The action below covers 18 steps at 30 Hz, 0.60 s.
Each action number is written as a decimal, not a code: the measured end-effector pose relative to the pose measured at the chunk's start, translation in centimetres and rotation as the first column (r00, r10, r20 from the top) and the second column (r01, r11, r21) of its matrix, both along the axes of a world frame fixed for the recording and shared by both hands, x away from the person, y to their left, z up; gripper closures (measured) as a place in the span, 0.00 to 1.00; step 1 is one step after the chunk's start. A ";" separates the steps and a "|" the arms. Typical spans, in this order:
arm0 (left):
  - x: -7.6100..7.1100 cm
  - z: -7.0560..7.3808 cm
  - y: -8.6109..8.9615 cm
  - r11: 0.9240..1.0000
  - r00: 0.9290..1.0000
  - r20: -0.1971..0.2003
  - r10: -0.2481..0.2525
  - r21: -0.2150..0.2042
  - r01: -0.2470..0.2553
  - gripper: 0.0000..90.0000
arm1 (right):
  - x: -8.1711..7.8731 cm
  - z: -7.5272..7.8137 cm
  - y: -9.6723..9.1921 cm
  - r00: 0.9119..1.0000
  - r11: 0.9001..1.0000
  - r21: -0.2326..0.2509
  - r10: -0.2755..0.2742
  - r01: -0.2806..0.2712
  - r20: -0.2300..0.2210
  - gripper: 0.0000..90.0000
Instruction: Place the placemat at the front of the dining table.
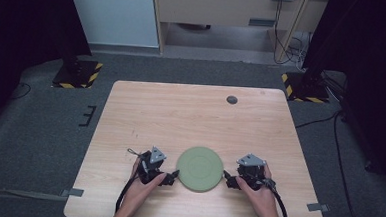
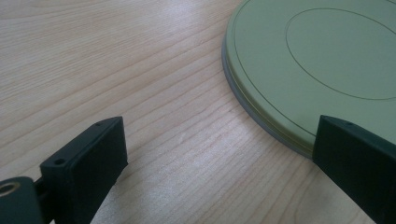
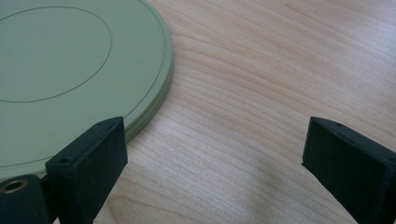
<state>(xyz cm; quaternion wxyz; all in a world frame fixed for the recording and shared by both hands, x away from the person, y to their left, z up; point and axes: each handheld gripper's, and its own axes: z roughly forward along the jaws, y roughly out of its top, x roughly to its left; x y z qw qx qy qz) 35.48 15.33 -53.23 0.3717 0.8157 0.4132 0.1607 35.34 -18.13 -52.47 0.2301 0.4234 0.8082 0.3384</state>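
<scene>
Plate: green round plate lies flat on the counter, near its front edge.
Left tool: jaws wide, just left of the plate's rim.
Right tool: jaws wide, just right of the rim.

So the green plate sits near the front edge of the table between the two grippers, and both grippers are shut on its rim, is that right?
Not quite. The green plate does sit near the table's front edge between the grippers, but neither grips it. The left gripper and the right gripper are both open beside the rim, as each gripper view shows.
</scene>
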 end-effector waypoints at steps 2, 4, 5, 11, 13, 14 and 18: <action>0.0 0.0 0.0 1.000 1.000 0.000 0.001 0.000 -0.001 0.02 | 0.0 0.0 0.1 1.000 1.000 0.003 -0.003 0.003 -0.005 0.08; 0.0 0.0 0.0 1.000 1.000 0.001 0.003 0.000 -0.003 0.02 | 0.0 0.0 0.2 1.000 1.000 -0.001 0.000 0.000 -0.005 0.08; 0.0 -0.1 0.0 1.000 1.000 0.000 0.004 0.000 -0.004 0.02 | 0.0 -0.1 0.3 1.000 1.000 -0.004 0.005 -0.005 -0.004 0.08; 0.0 0.0 0.0 1.000 1.000 0.004 0.004 0.006 -0.004 0.02 | -0.1 -0.1 0.6 1.000 1.000 -0.006 0.014 -0.014 -0.005 0.08; 0.1 -0.1 0.0 1.000 1.000 0.004 0.005 0.006 -0.005 0.02 | -0.1 -0.2 0.7 1.000 1.000 -0.011 0.018 -0.018 -0.006 0.08; 0.1 -0.1 0.0 1.000 1.000 0.004 0.006 0.006 -0.006 0.01 | -0.1 -0.2 0.7 1.000 1.000 -0.014 0.022 -0.022 -0.008 0.08; 0.1 -0.1 0.0 1.000 1.000 0.003 0.010 0.007 -0.010 0.00 | -0.1 -0.3 0.9 1.000 1.000 -0.016 0.020 -0.021 -0.009 0.08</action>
